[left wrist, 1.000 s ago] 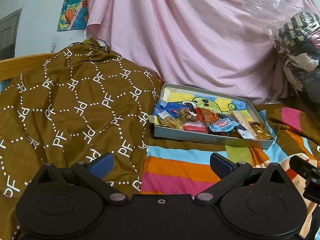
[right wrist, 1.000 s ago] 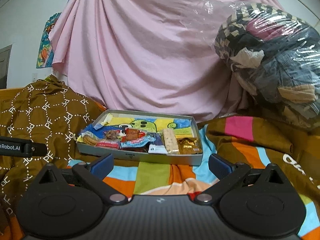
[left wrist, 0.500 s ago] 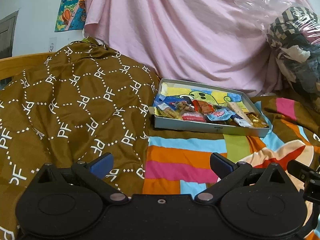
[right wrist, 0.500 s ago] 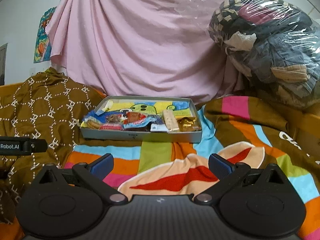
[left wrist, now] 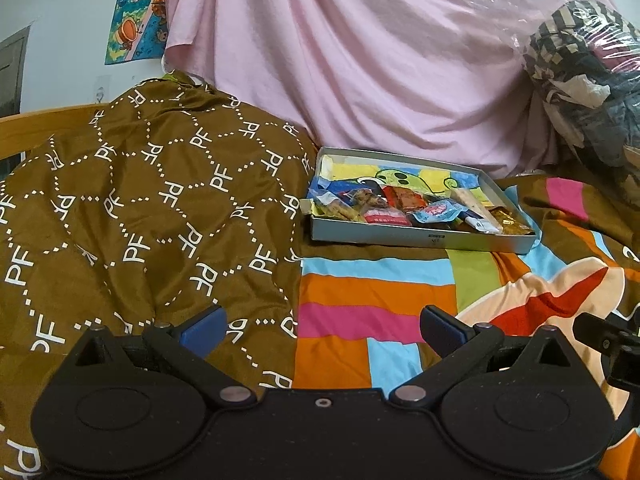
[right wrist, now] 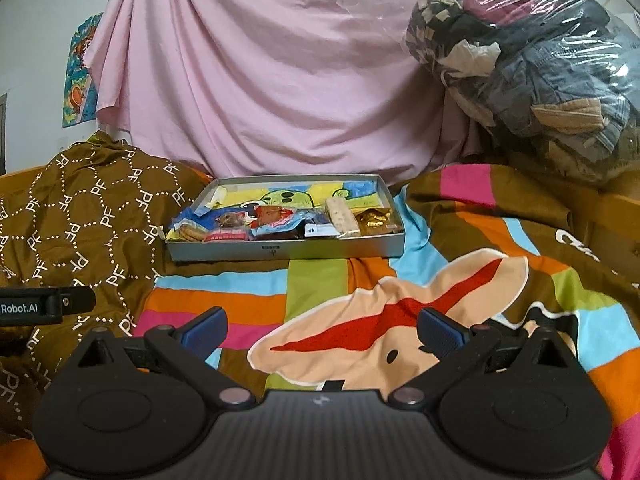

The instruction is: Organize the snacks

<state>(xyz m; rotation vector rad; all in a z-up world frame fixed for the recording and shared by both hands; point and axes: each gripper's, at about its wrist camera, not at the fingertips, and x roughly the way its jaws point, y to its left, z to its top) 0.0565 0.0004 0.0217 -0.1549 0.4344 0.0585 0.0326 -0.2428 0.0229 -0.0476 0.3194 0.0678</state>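
Snacks [left wrist: 416,210] lie packed along the near edge of a shallow grey tray [left wrist: 420,238], which rests on a striped, multicoloured bedspread [left wrist: 372,300]. Tray floor carries a bright cartoon print, left bare across the far half. Contents, as far as can be read from the right wrist view: biscuits in a clear wrapper [right wrist: 190,232] at the left end, a red-and-white packet [right wrist: 226,234] beside them, a blue-edged packet [right wrist: 276,220] near the middle, a pale bar [right wrist: 340,216] lying lengthwise, and a gold foil packet [right wrist: 376,220] at the right end. Packets overlap; exact count cannot be told.

Left hand-held gripper [left wrist: 320,326] is spread wide with nothing between its blue pads [left wrist: 200,326]. It sits low over the bedspread, well short of the tray. Right hand-held gripper [right wrist: 320,328] is likewise spread wide and empty, also well apart from the tray, over the cartoon figure printed on the bedspread. Each unit shows at the edge of the other's view.

Brown quilt with white "PF" lettering [left wrist: 140,200] is heaped to the left of the tray, its edge just beside the tray's left end. Pink sheet [right wrist: 260,80] hangs as a backdrop behind the tray. Clear plastic bag of folded clothing [right wrist: 528,60] stands at the right rear. Cartoon poster [left wrist: 138,12] is fixed to the wall at upper left.
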